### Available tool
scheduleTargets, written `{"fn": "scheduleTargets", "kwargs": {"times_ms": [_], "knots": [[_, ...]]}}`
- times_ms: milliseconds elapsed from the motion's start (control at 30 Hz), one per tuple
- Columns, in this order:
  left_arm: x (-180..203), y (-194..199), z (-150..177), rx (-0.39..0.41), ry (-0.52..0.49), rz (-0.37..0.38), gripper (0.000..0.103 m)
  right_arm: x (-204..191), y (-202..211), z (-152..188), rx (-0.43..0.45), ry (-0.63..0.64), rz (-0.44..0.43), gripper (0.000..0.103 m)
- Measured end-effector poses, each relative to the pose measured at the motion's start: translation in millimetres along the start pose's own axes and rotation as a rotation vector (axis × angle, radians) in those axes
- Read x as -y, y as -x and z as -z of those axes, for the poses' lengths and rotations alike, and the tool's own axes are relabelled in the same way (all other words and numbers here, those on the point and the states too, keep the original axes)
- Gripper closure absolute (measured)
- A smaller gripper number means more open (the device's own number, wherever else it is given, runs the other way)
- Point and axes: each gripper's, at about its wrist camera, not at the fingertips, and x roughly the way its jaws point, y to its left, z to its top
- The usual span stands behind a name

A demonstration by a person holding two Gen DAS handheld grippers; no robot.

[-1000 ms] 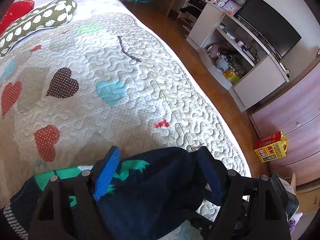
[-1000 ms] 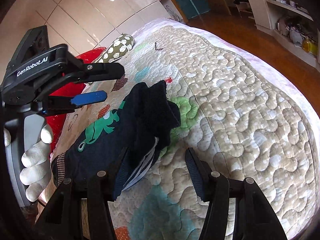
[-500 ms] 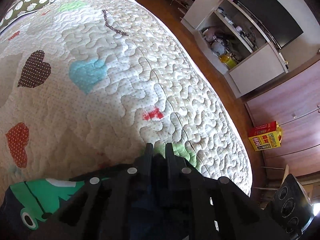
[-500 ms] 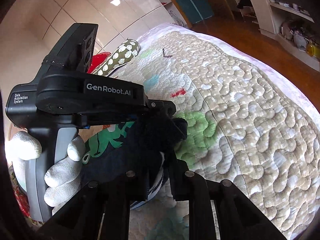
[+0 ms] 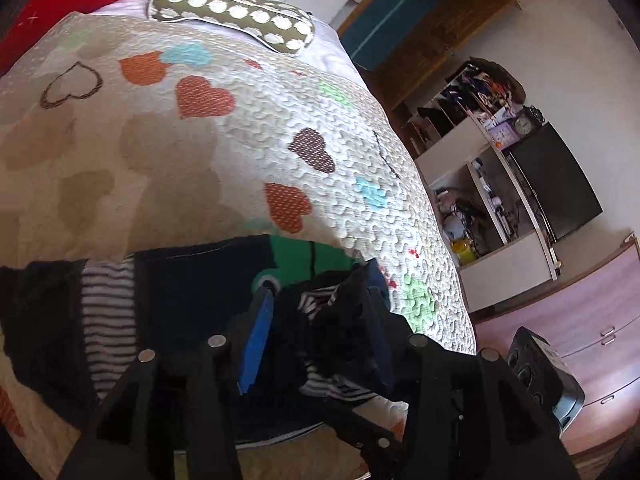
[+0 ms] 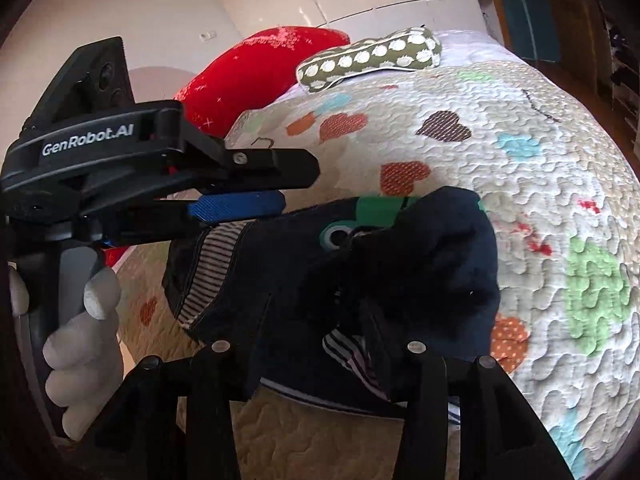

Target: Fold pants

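A small pair of dark navy pants [image 6: 360, 280], printed with a green cartoon creature and lined in black-and-white stripes, is seen lying on a cream quilted bedspread [image 6: 520, 208] patterned with coloured hearts. The garment is bunched, with one end heaped up on the rest.

In the left wrist view, the left gripper [image 5: 320, 312] is seen with its blue-padded fingers [image 5: 256, 344] parted around the heaped fabric; the jaws have just been opening, and cloth lies between them. Whether the pads press on the cloth cannot be told. In the right wrist view that same tool is seen from the side, held by a hand in a pale grey glove [image 6: 84, 344], above the striped waistband end.

The right gripper [image 6: 312, 328] is seen with its black fingers spread on either side of the raised navy fold; its jaws have also just been opening, and fabric sits between them. Its grip cannot be told either.

A red cushion [image 6: 260, 68] and an olive pillow with white dots [image 6: 372, 58] are seen at the head of the bed.
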Motion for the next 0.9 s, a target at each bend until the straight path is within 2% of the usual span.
{"fn": "scheduleTargets", "kwargs": {"times_ms": [133, 200, 267, 300, 333, 467, 567, 633, 733, 800, 867, 900], "knots": [[-41.7, 48.6, 25.6, 0.092, 0.056, -0.085, 0.048, -20.4, 22.7, 3.7, 0.023, 0.035, -0.043, 0.054], [-61.9, 68.9, 37.6, 0.130, 0.088, -0.100, 0.045, -11.9, 39.6, 0.4, 0.067, 0.014, -0.003, 0.054], [-78.4, 80.7, 49.4, 0.154, 0.116, -0.116, 0.045, 0.8, 52.3, -5.4, 0.092, -0.023, 0.092, 0.066], [-86.1, 84.8, 54.9, 0.161, 0.132, -0.124, 0.045, 4.8, 47.7, -13.4, 0.080, -0.041, 0.153, 0.079], [-93.2, 88.4, 59.4, 0.166, 0.148, -0.130, 0.045, 8.2, 48.1, -10.3, 0.061, -0.054, 0.199, 0.089], [-114.4, 98.0, 72.6, 0.185, 0.197, -0.173, 0.045, 10.1, 7.1, -20.1, 0.004, -0.042, 0.311, 0.089], [-126.6, 107.5, 81.5, 0.208, 0.228, -0.243, 0.045, 10.7, -38.1, -20.7, -0.080, -0.053, 0.321, 0.089], [-138.9, 116.9, 87.7, 0.225, 0.257, -0.261, 0.045, 11.3, -65.2, -21.0, -0.141, -0.051, 0.357, 0.088], [-161.1, 131.1, 95.6, 0.256, 0.312, -0.278, 0.044, -0.9, -65.2, -24.9, -0.152, 0.020, 0.415, 0.087], [-175.9, 137.5, 100.9, 0.274, 0.352, -0.279, 0.044, -13.0, -51.1, -28.1, -0.132, 0.057, 0.465, 0.087], [-190.1, 140.5, 105.5, 0.291, 0.394, -0.267, 0.044, -27.2, -28.5, -33.6, -0.086, 0.082, 0.474, 0.080], [-196.2, 141.4, 108.2, 0.298, 0.410, -0.259, 0.044, -37.2, -22.6, -36.7, -0.075, 0.090, 0.447, 0.069]]}}
